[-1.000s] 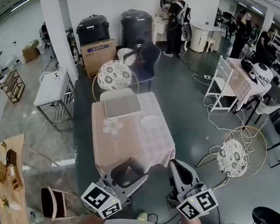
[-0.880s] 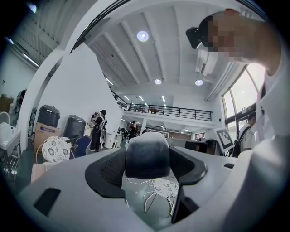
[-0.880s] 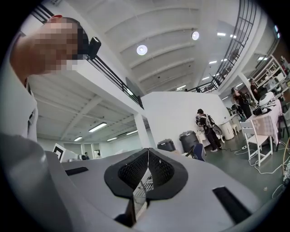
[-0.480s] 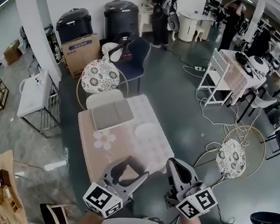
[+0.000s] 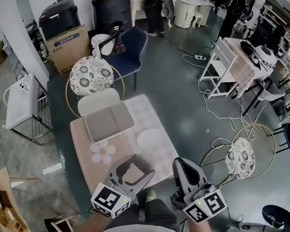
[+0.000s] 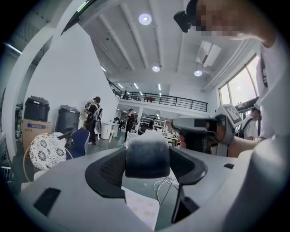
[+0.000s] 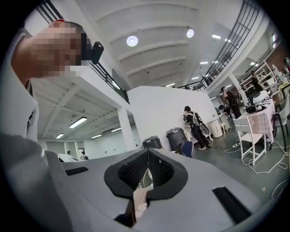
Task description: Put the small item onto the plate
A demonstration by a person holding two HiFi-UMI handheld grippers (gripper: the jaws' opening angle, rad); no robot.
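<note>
A small table with a pink cloth (image 5: 135, 112) stands just ahead of me in the head view. On its right side lies a white plate (image 5: 152, 138). My left gripper (image 5: 130, 163) hovers over the table's near edge, its jaws closed on a small dark item (image 5: 129, 161). In the left gripper view that dark rounded item (image 6: 147, 158) sits wedged between the two pads of the left gripper (image 6: 147, 164). My right gripper (image 5: 182, 165) is off the table's near right corner. The right gripper view shows the right gripper (image 7: 147, 171) with its pads pressed together and nothing between them.
A grey mat (image 5: 108, 121) and a pale flower-shaped coaster (image 5: 101, 153) lie on the table. Floral-cushioned chairs stand at the far side (image 5: 91, 75) and to the right (image 5: 241, 156). Cables (image 5: 214, 123) trail over the floor. A white wire rack (image 5: 24, 105) stands at the left.
The table has come closer and slid lower in the head view as I moved toward it. Both grippers keep the same pose, and my knee now shows below them.
</note>
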